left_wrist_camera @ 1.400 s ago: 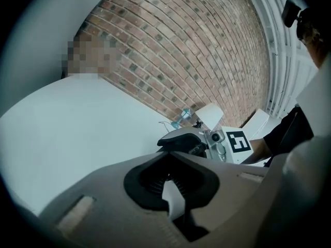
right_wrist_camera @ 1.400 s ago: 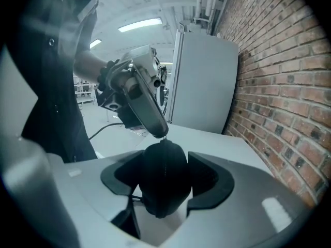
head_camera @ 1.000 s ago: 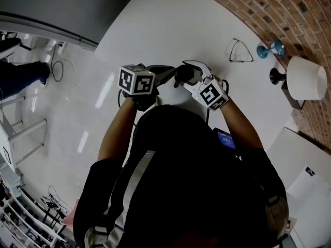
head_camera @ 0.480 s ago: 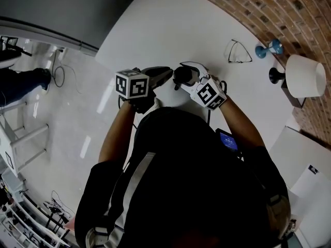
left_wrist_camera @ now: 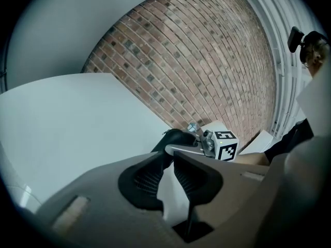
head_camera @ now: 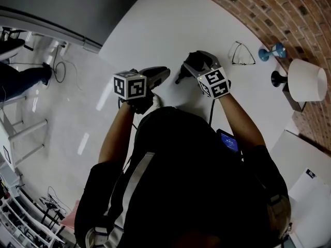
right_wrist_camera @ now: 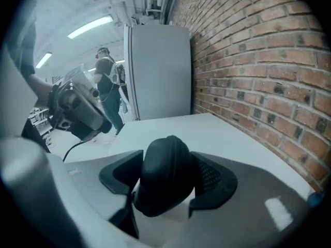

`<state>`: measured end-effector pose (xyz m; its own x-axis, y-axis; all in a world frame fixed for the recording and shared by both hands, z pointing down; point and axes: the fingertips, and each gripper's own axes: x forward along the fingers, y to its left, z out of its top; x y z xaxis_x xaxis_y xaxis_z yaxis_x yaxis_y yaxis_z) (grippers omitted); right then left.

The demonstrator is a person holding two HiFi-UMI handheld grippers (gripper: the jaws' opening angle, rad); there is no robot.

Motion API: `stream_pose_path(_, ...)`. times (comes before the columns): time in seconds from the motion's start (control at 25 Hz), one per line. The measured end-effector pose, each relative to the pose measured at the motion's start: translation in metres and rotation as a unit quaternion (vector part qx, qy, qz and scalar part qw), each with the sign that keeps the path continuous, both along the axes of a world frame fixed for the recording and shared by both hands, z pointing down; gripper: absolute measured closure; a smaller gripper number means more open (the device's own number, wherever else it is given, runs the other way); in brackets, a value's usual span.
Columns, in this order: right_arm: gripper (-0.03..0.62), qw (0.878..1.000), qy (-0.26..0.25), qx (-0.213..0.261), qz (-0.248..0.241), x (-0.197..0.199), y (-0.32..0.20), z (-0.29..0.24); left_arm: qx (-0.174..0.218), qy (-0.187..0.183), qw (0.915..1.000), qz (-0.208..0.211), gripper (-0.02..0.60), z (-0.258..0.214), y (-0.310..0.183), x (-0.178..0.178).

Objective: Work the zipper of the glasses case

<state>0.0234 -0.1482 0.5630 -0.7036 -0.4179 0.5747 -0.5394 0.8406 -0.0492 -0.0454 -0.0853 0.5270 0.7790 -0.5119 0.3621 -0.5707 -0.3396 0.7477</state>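
Observation:
The black glasses case (head_camera: 195,61) is off the white table (head_camera: 170,30), and my right gripper (head_camera: 191,66) is shut on it. In the right gripper view the rounded case (right_wrist_camera: 165,174) fills the gap between both pads. A thin dark piece (head_camera: 179,79) hangs from the case's left end. My left gripper (head_camera: 162,74) hovers just left of the case, not touching it. Its jaws have just been opening. In the left gripper view they (left_wrist_camera: 166,164) stand a narrow gap apart with only table between them, and the case (left_wrist_camera: 175,137) lies beyond the tips.
Wire-frame eyeglasses (head_camera: 242,53) lie on the table at the right. A blue stand (head_camera: 271,49), a black stand (head_camera: 279,77) and a white lampshade (head_camera: 306,79) sit by the brick wall (head_camera: 243,9). The table's edge (head_camera: 111,53) runs behind my left gripper. A person (right_wrist_camera: 106,87) stands far off.
My right gripper has rolled and carried the case up and to the right. The left gripper's tips, which met the case's end earlier, now stand apart from it.

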Motion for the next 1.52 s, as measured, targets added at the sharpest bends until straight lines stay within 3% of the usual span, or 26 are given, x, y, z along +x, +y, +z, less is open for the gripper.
stream_pose_path(0.24, 0.252, 0.998, 0.031, -0.021, 0.054, 0.027, -0.017, 0.022, -0.015, -0.003, 0.9999, 0.006, 0.514, 0.010, 0.006, -0.001)
stream_pose_path(0.56, 0.174, 0.985, 0.070, -0.043, 0.152, 0.071, -0.045, 0.045, -0.016, -0.004, 0.9999, 0.003, 0.514, 0.010, 0.001, 0.002)
stream_pose_path(1.12, 0.169, 0.987, 0.074, -0.037, 0.137, 0.071, -0.036, 0.048, -0.006, -0.040, 0.9992, -0.007, 0.537, 0.011, -0.008, -0.007)
stream_pose_path(1.28, 0.200, 0.990, 0.060, -0.021, 0.122, 0.065, -0.030, 0.033, 0.007, -0.077, 0.9967, -0.023, 0.546, 0.008, -0.012, -0.014)
stream_pose_path(1.52, 0.379, 0.992, 0.023, 0.060, 0.108, 0.056, -0.026, -0.025, 0.083, -0.133, 0.9862, -0.054, 0.571, -0.022, -0.040, -0.032)
